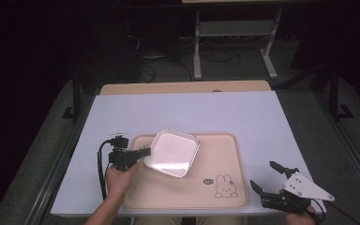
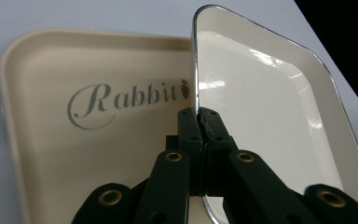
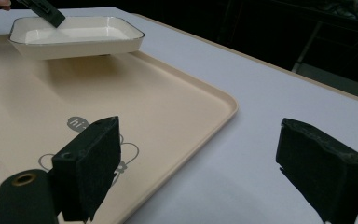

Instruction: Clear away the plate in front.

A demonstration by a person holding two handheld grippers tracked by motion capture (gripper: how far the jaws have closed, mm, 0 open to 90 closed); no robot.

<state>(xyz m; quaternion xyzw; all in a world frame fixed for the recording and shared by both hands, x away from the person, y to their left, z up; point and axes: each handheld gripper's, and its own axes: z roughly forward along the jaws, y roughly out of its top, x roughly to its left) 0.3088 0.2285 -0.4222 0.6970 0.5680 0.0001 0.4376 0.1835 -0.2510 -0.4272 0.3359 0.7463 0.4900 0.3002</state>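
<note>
White dish (image 1: 172, 152) with dark rim, beige tray (image 1: 225, 150) with grey rabbit print (image 1: 225, 186), pale lavender table (image 1: 187, 112)

You have one white dish (image 1: 172, 153), one beige rabbit tray (image 1: 225, 145), and two tools: left (image 1: 143, 152), right (image 1: 264, 177).

White square dish (image 1: 172, 152) above tray (image 1: 225, 145)

White table (image 1: 187, 112) w/ wood strip at far edge. Grey floor behind, white metal frame legs (image 1: 198, 47) & cables.
</note>
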